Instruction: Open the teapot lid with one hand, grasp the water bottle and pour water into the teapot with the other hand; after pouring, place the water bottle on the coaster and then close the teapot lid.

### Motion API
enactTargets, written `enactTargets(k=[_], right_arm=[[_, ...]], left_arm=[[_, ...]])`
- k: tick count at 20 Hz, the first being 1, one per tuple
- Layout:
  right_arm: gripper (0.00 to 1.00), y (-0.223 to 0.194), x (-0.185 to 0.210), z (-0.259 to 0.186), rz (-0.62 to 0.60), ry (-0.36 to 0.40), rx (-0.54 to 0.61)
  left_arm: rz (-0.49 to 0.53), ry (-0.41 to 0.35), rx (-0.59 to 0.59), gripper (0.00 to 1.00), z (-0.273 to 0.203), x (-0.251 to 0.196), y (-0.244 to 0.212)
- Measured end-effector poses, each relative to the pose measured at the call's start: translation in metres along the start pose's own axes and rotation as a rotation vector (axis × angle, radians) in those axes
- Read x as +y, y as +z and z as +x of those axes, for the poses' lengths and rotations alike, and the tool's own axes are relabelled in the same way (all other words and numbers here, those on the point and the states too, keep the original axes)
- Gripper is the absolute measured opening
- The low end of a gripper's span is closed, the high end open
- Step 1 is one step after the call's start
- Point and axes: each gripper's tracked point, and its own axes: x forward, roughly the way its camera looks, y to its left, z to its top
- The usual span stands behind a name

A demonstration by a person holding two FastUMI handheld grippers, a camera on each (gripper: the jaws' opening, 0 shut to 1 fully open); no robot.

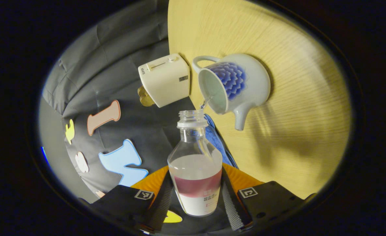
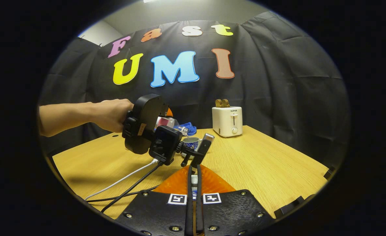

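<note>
My left gripper [image 1: 196,183] is shut on a clear water bottle [image 1: 196,170] with a pink and white label. The bottle is capless, tipped toward the teapot and about half full. A thin stream of water runs from its mouth into the open top of the white teapot [image 1: 245,82], which has a blue flower pattern and stands on the wooden table. In the right gripper view a hand [image 2: 111,114] holds that left gripper [image 2: 166,124] with the bottle [image 2: 176,127] over the teapot [image 2: 191,142]. My right gripper [image 2: 194,168] is shut on the small white and blue teapot lid [image 2: 194,179], held above the table nearer the camera.
A white toaster [image 2: 227,121] with bread in it stands at the back of the table [image 2: 278,164], close beside the teapot. A blue cloth-like mat [image 1: 217,137] lies behind the teapot. Cables [image 2: 127,183] trail over the table's left front.
</note>
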Motion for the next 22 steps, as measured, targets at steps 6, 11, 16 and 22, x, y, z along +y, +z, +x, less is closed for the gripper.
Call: enactTargets(k=[6,11,16,22], right_arm=[[0.04,0.0,-0.001,-0.001,-0.003,-0.005,0.0],[0.04,0.001,-0.001,-0.003,-0.003,-0.005,-0.001],[0.04,0.001,-0.001,-0.002,0.0,-0.007,0.0],[0.04,0.0,-0.003,-0.003,0.003,-0.01,0.001]], left_arm=[[0.067,0.011,-0.007,0.87,-0.002,0.008,-0.004],[0.124,0.023,0.002,0.87,-0.001,0.012,-0.007],[0.173,0.033,-0.011,0.87,-0.003,0.018,-0.002],[0.243,0.038,-0.018,0.86,-0.001,0.023,0.005]])
